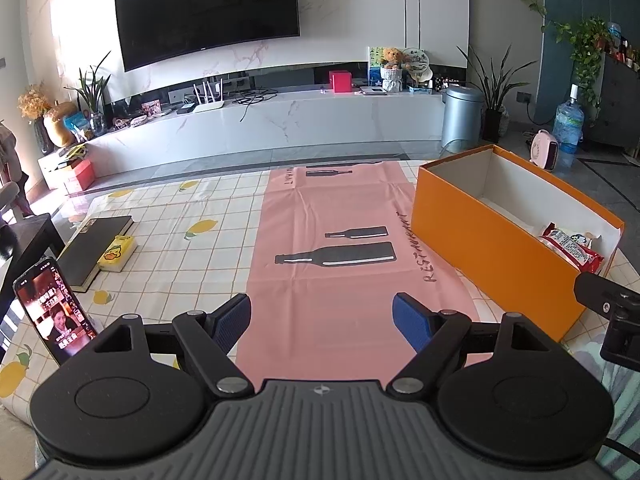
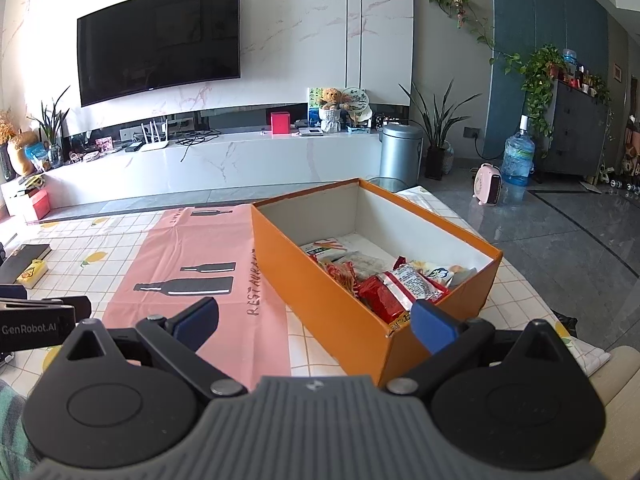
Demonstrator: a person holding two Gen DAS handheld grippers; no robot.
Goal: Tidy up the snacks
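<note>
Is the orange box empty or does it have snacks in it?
It has snacks in it. The orange box is open on top, and snack packets lie piled at its near end; the far end shows bare white floor.

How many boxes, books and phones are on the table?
Orange box: 1
Yellow box: 1
Book: 1
Phone: 1
Total: 4
</note>
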